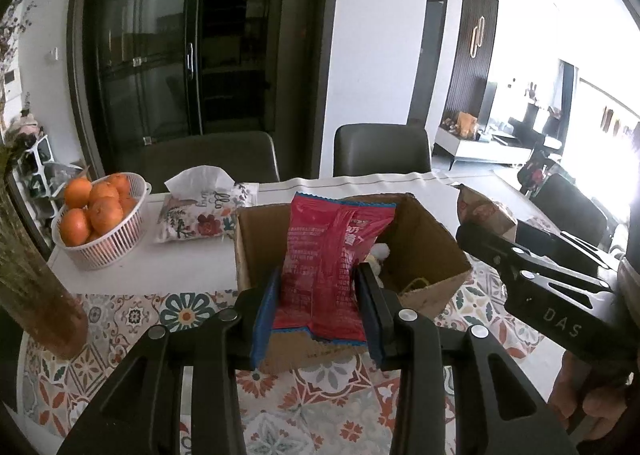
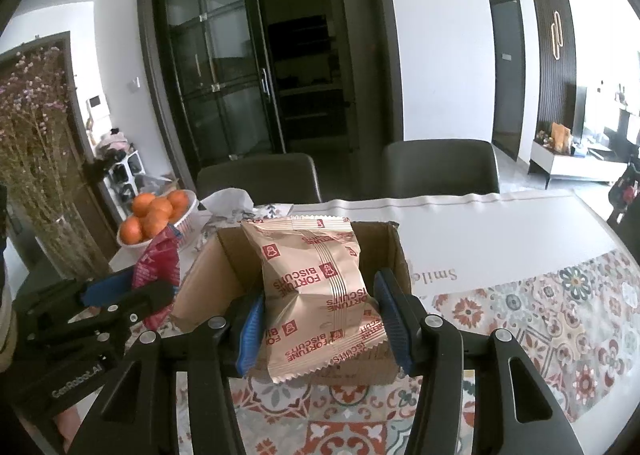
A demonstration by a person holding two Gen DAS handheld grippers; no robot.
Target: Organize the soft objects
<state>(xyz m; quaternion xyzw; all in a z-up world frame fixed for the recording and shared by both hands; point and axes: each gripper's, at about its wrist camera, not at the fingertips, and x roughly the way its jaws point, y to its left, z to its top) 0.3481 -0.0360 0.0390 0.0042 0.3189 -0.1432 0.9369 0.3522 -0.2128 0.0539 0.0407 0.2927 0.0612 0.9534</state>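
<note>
My left gripper (image 1: 318, 311) is shut on a red snack packet (image 1: 328, 267) and holds it upright above the near wall of an open cardboard box (image 1: 428, 251). A small white soft toy (image 1: 380, 253) lies inside the box. My right gripper (image 2: 320, 319) is shut on a beige Fortune Biscuits packet (image 2: 316, 291) and holds it over the same box (image 2: 388, 247). The left gripper with the red packet (image 2: 158, 267) shows at the left of the right wrist view. The right gripper (image 1: 532, 267) shows at the right of the left wrist view.
A white basket of oranges (image 1: 100, 215) and a floral tissue pack (image 1: 204, 211) stand at the table's far left. A vase of dried flowers (image 1: 36, 279) stands near left. Two dark chairs (image 1: 380, 151) sit behind the table. A patterned cloth (image 2: 560, 319) covers the near table.
</note>
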